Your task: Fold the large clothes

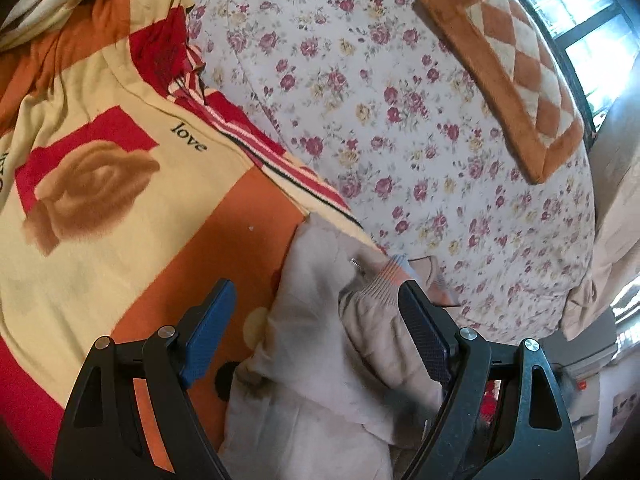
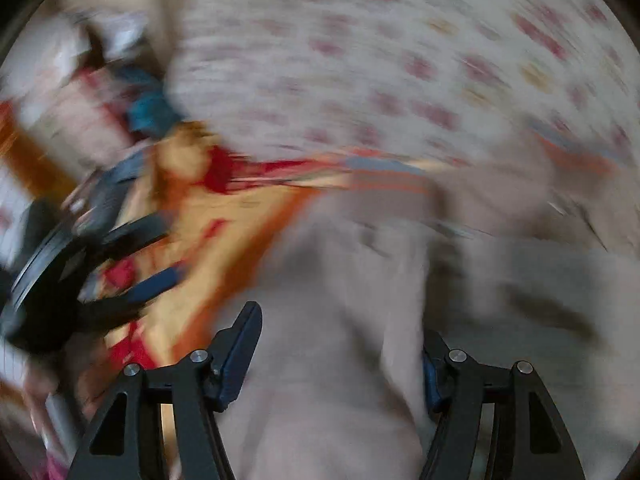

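Left wrist view: beige jacket [image 1: 320,340] lies crumpled on the bed [image 1: 400,120], soft, light, floppy; left claw [image 1: 316,320] spread above it, holding nothing; best pinched at the ribbed hem [image 1: 376,286].

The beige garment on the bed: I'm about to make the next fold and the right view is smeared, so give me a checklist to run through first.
1. Left gripper jaws apart, beige garment with the striped ribbed cuff between them, pads not pressing: ok.
2. Right gripper jaws apart over beige cloth: ok; whether the pads touch it: cannot tell, blurred.
3. Garment spread flat: not ok, it lies bunched, with folds near the cuff.
4. Garment's position: not ok, it straddles the orange, cream and red rose blanket and the floral quilted bedspread.
5. Orange and cream diamond-pattern pillow apart from the garment: ok.
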Demonstrator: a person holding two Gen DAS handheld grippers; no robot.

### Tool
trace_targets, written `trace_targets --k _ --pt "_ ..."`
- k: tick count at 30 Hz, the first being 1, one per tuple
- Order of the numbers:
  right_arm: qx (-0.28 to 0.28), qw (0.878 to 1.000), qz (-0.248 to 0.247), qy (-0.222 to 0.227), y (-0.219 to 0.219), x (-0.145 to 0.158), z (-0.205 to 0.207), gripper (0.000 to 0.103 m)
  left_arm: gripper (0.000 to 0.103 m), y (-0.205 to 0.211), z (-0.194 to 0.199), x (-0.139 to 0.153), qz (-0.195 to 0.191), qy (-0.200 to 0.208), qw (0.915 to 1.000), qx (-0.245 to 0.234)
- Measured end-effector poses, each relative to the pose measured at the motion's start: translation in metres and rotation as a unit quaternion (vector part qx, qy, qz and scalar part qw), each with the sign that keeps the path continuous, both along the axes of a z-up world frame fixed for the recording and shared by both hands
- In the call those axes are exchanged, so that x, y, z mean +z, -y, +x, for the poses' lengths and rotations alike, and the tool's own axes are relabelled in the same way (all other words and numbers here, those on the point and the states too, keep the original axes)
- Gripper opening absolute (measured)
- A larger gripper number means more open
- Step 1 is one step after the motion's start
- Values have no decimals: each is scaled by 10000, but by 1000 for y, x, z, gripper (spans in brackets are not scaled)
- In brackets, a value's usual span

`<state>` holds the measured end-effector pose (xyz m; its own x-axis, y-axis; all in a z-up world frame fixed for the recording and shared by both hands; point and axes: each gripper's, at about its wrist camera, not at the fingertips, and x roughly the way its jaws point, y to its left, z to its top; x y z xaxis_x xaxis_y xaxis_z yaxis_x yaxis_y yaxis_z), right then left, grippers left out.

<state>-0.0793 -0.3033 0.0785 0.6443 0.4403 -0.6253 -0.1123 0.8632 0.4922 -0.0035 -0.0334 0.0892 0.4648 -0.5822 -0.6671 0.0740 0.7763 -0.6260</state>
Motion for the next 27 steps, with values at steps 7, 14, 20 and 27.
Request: trace_targets --k 7,14,20,27 --pt "677 9969 -389 -22 -49 -10 -33 81 83 3 -6 -3 -163 -116 9997 -158" --pt "563 9977 -151 344 -45 8 -42 81 83 8 -11 0 -252 -89 9989 -391" --pt "666 9974 29 -257 -49 2 -56 81 83 28 -15 -8 -91 -342 9955 -879" --pt "-847 9783 -1890 93 52 42 -155 81 83 55 -34 -15 713 -114 9903 -1190"
